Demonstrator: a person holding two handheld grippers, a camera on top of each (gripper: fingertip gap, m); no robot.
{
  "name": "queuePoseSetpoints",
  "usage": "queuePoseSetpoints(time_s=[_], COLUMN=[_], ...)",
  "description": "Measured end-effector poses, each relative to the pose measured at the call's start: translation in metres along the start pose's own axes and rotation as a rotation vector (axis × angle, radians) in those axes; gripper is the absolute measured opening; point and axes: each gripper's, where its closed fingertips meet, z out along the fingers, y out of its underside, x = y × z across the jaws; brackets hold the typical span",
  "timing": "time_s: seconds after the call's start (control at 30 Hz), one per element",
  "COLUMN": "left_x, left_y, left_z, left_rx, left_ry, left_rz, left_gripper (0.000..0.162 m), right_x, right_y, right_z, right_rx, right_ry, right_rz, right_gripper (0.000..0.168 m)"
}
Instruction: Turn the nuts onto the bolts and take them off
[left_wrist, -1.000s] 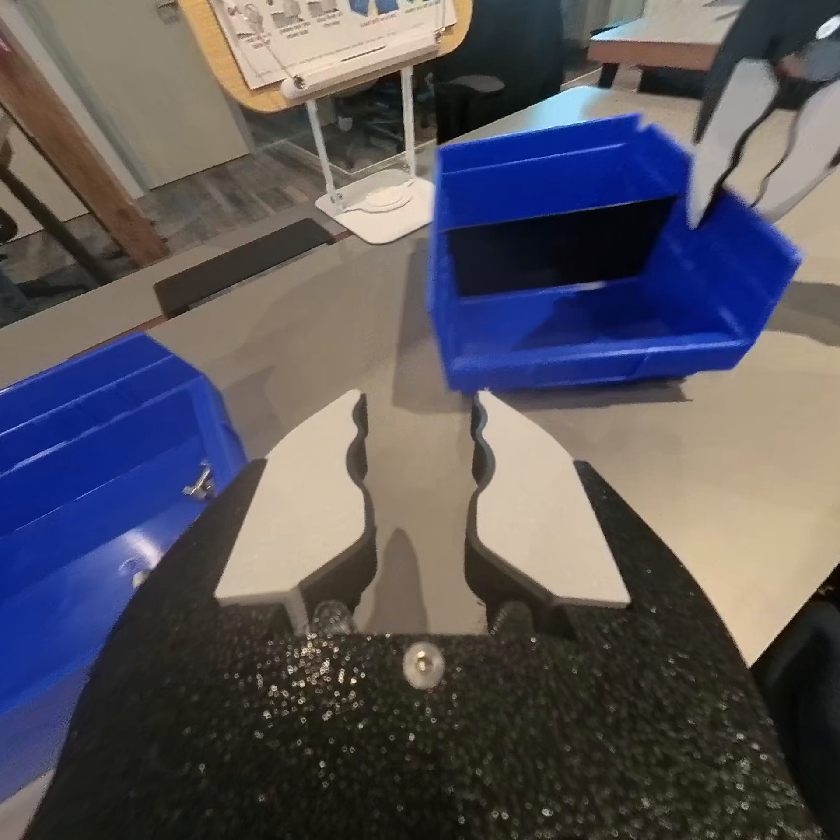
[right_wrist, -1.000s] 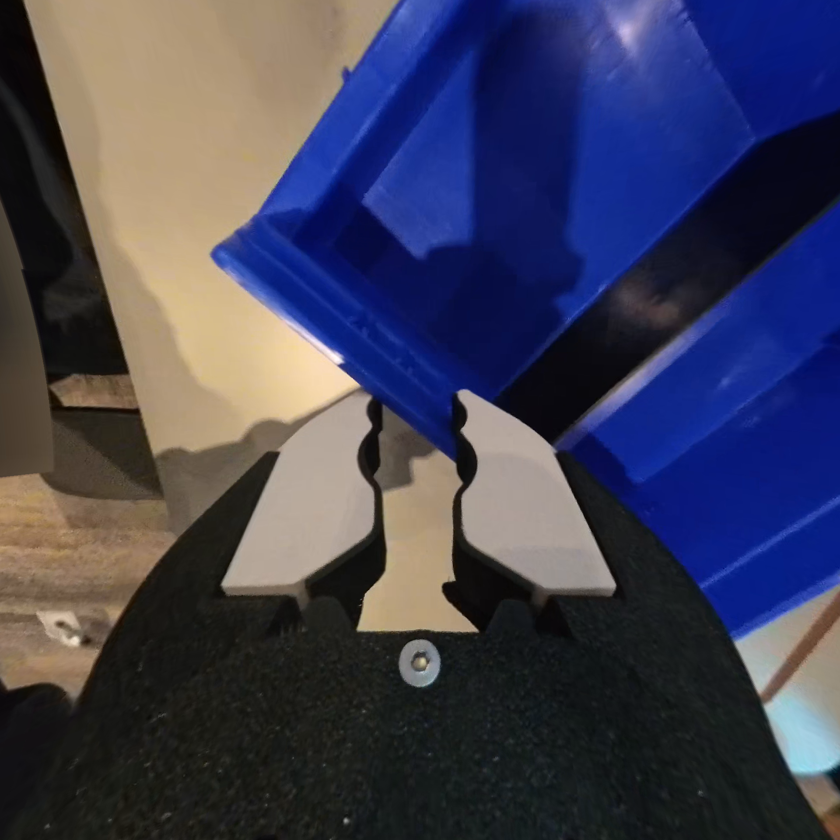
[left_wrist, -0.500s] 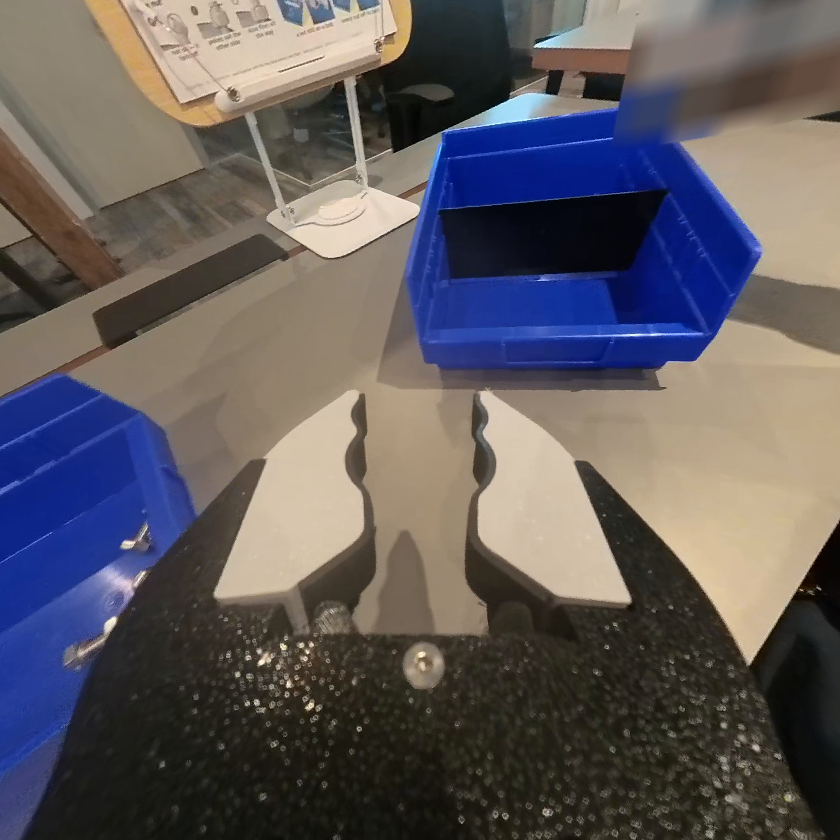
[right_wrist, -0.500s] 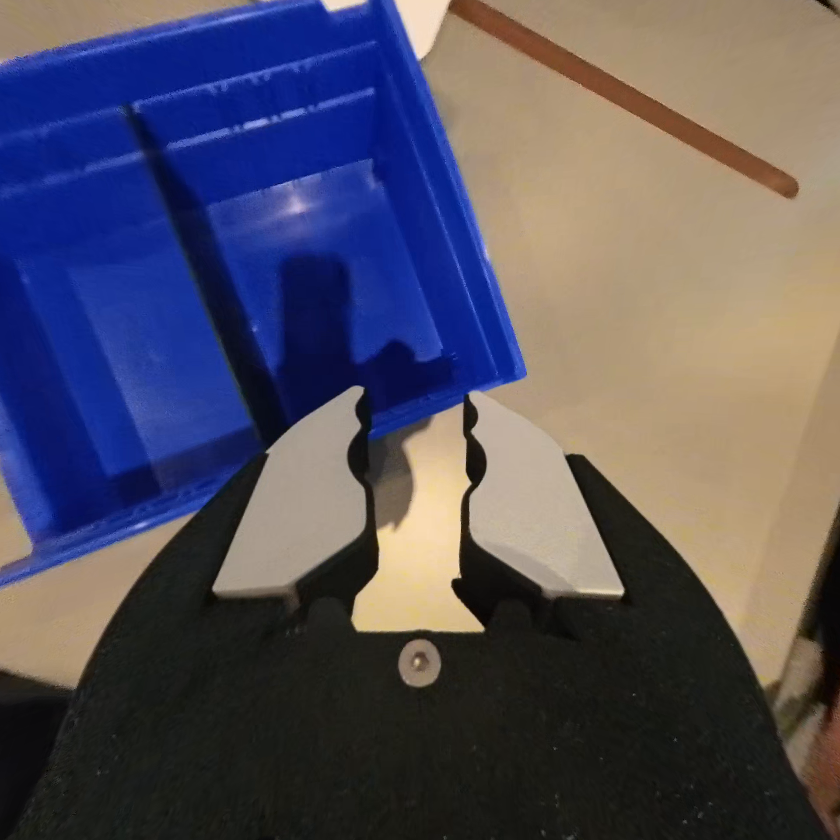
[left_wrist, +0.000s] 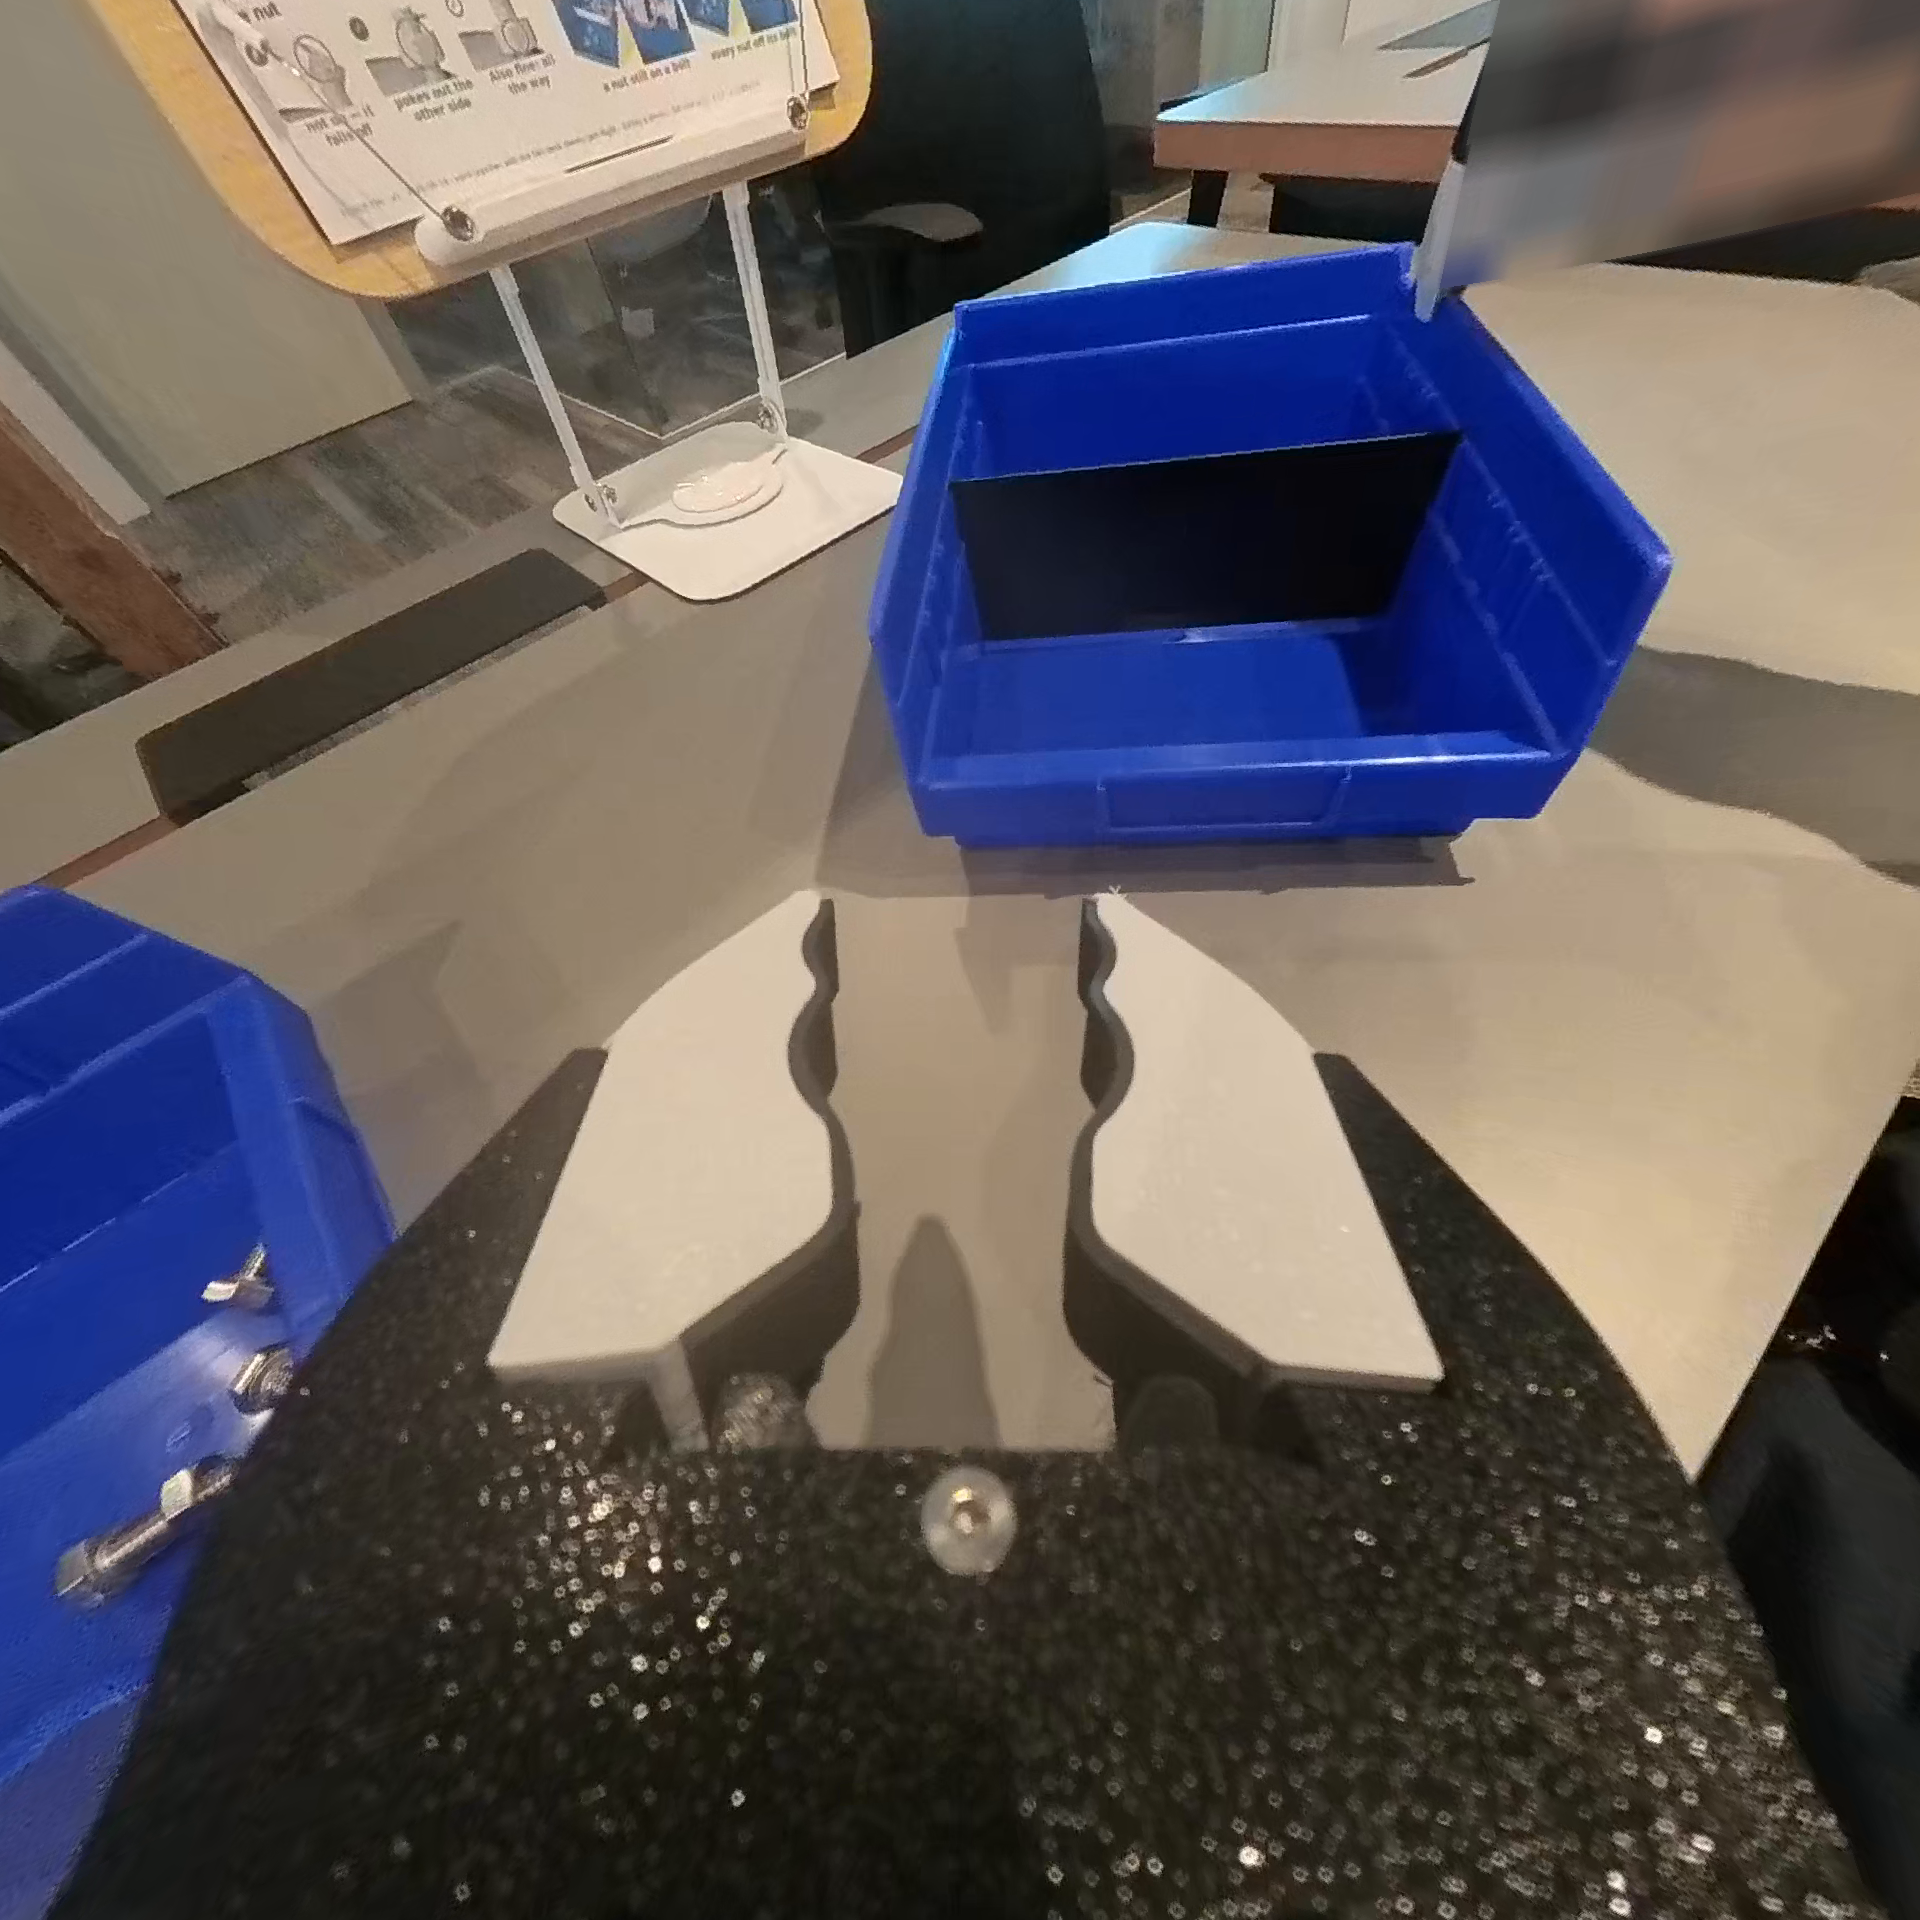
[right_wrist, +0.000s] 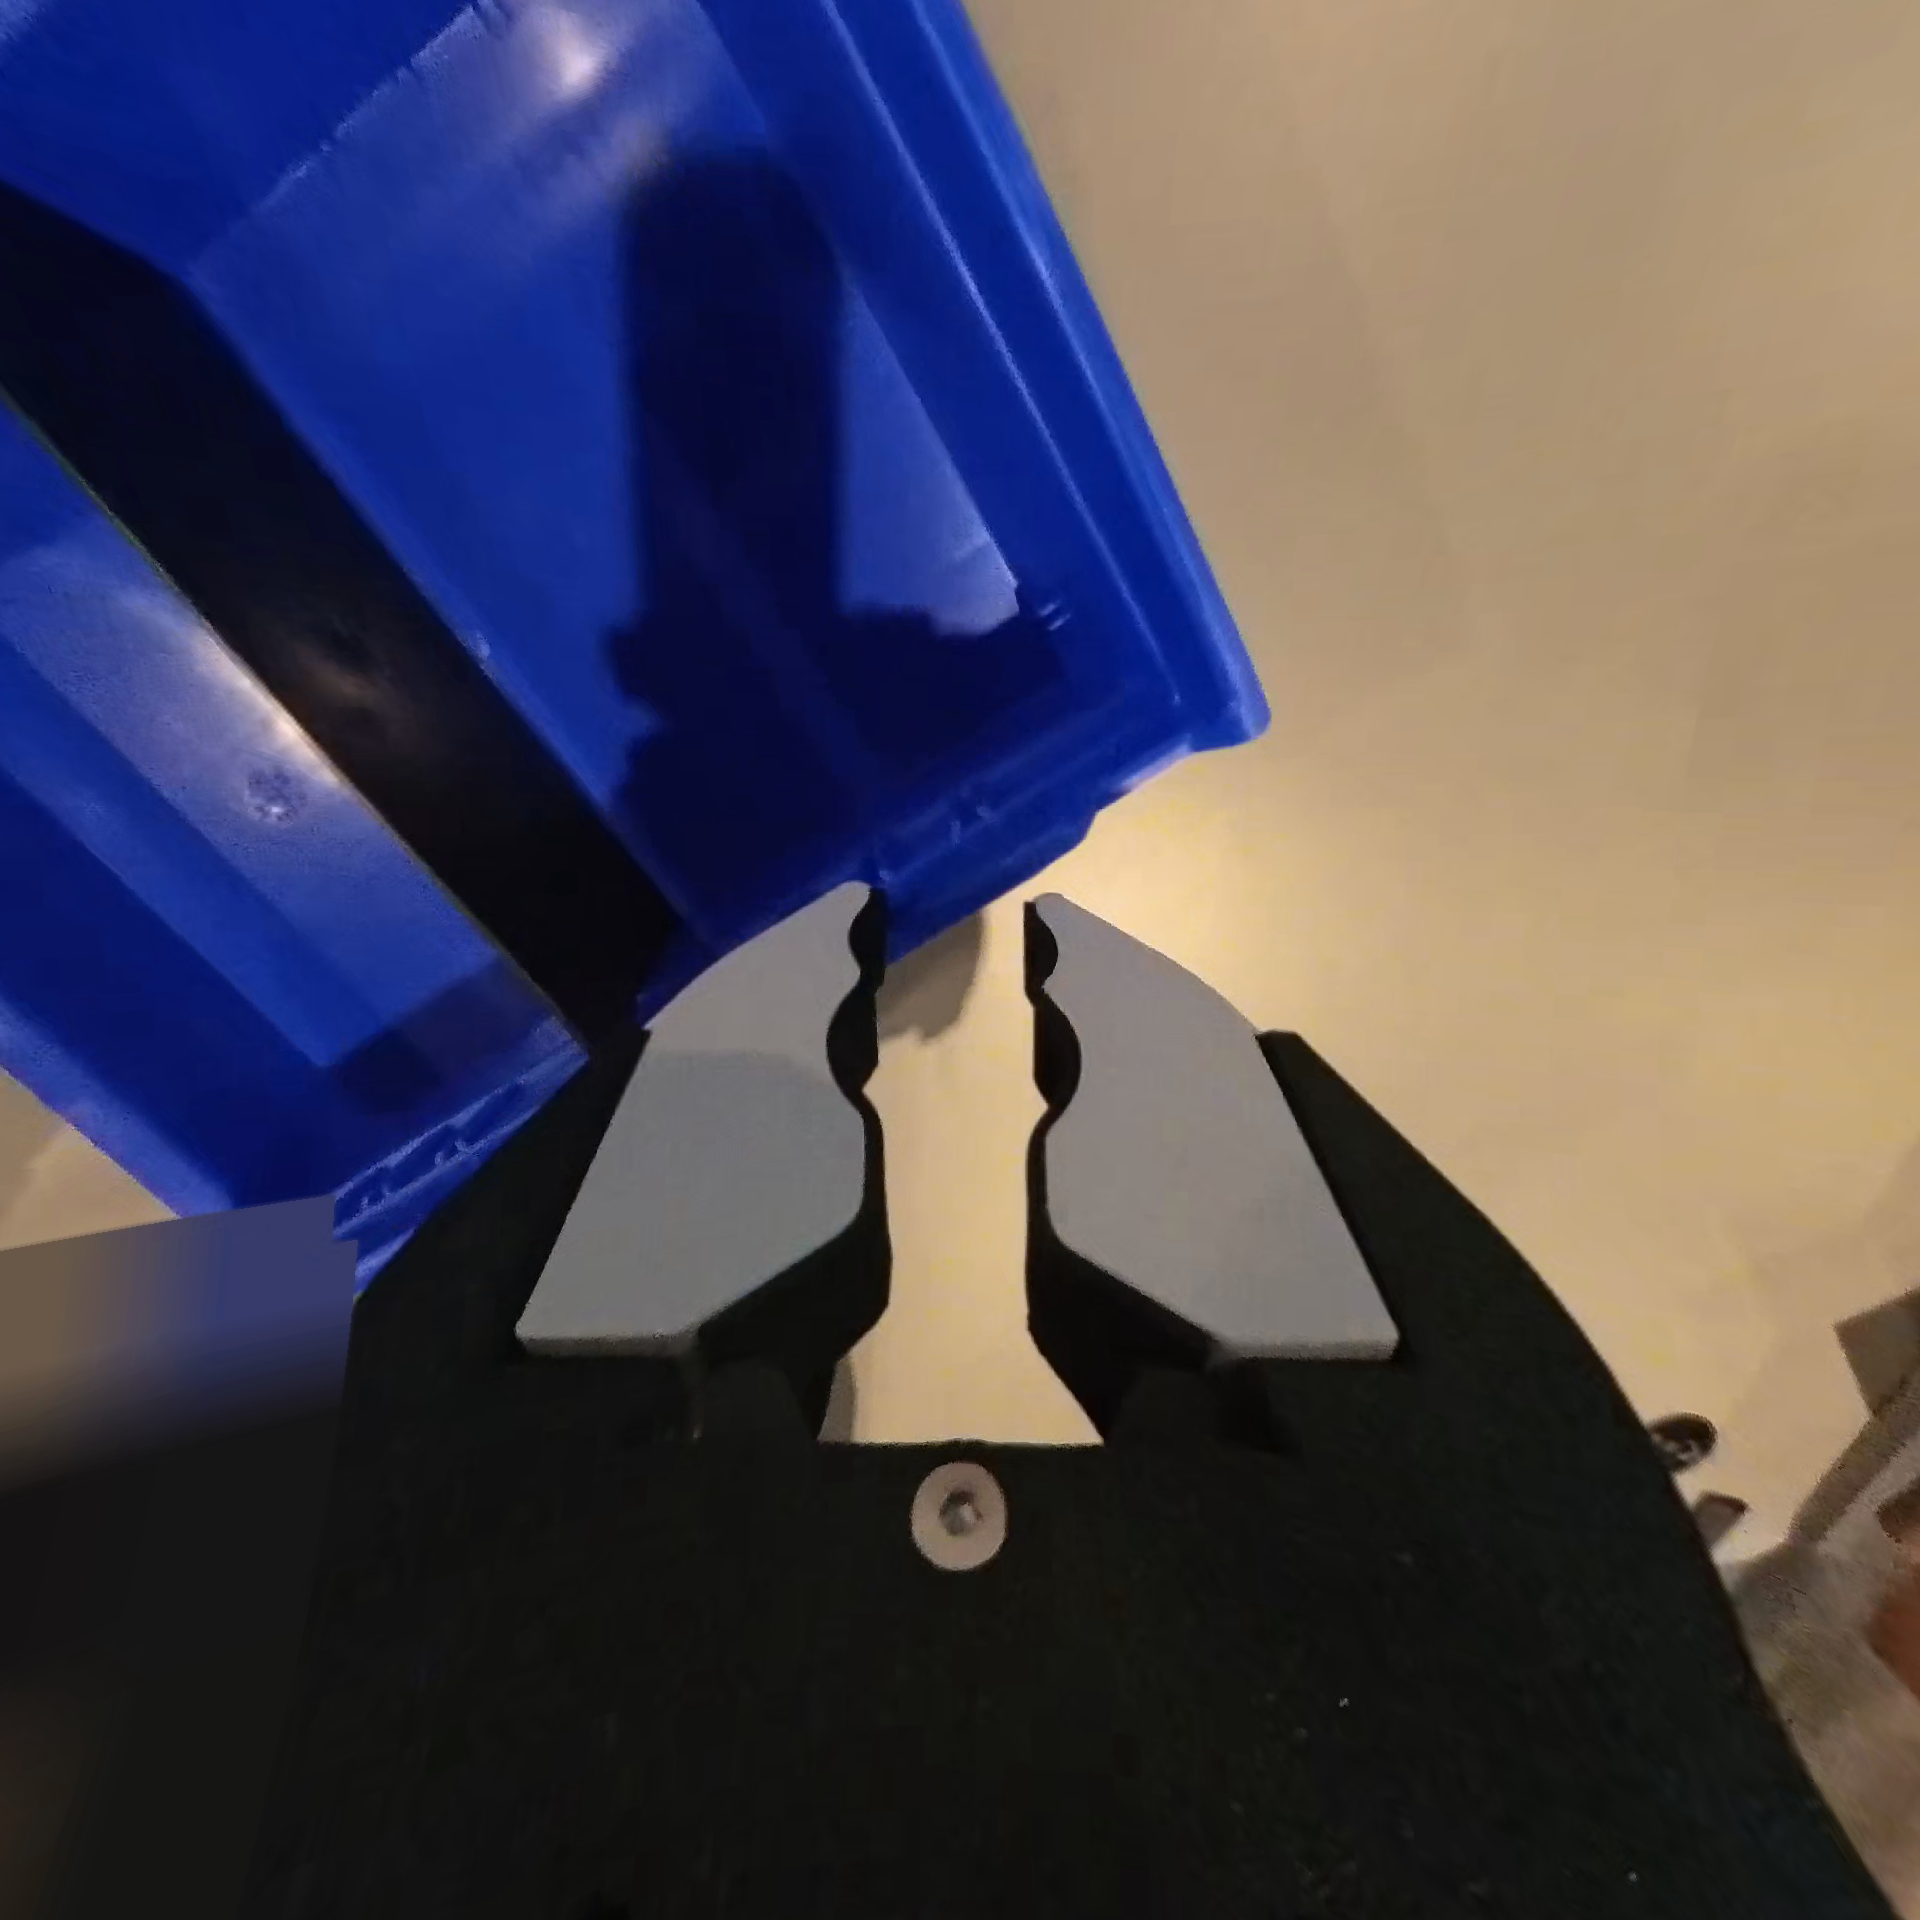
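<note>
Left gripper hangs over the grey table, jaws apart, nothing between them, only bare tabletop in the gap. Straight ahead of the jaws, a little right, sits a blue bin with a black divider standing across its middle; the front compartment nearest the jaws looks empty, back compartment mostly hidden by the divider. Left of the jaws and nearer the camera is a second blue bin, partly cut off by the frame edge; inside it lie the bolts with nuts on them, plus a wing nut near the bin's wall, close beside the gripper body. Farther ahead-left a white stand holds an instruction board; a black strip lies at the table's far edge. Right gripper also has jaws parted and empty, looking down at the blue bin; the left fingertip overlaps the bin's rim, contact cannot be told, the right fingertip is over bare table. Black divider runs diagonally left of the jaws. The right gripper's finger shows at the bin's far corner in the left wrist view.
</note>
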Motion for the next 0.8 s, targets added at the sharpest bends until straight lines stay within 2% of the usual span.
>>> queuePoseSetpoints(time_s=[0.23,0.5,0.6,0.7,0.77,0.8], left_x=[-0.02,-0.064,-0.084,-0.106,-0.122,-0.13], left_y=[0.005,0.015,0.021,0.029,0.031,0.03], left_z=[-0.011,-0.064,-0.083,-0.103,-0.117,-0.123], left_rx=[-0.011,0.019,0.032,0.03,0.026,0.026], left_ry=[-0.09,-0.253,-0.317,-0.378,-0.416,-0.435], left_rz=[-0.005,-0.076,-0.117,-0.157,-0.183,-0.193], left_gripper=[0.046,0.046,0.046,0.047,0.048,0.048], right_x=[0.01,0.084,0.105,0.092,0.051,0.015], right_y=[-0.003,-0.008,-0.007,-0.02,-0.046,-0.063], right_z=[0.008,0.008,-0.008,-0.051,-0.079,-0.089], right_rx=[-0.095,-0.107,-0.067,0.077,0.22,0.295], right_ry=[0.003,0.07,0.122,0.186,0.173,0.133], right_rz=[-0.055,0.018,0.026,-0.016,-0.153,-0.267], right_gripper=[0.023,0.012,0.014,0.027,0.032,0.035])
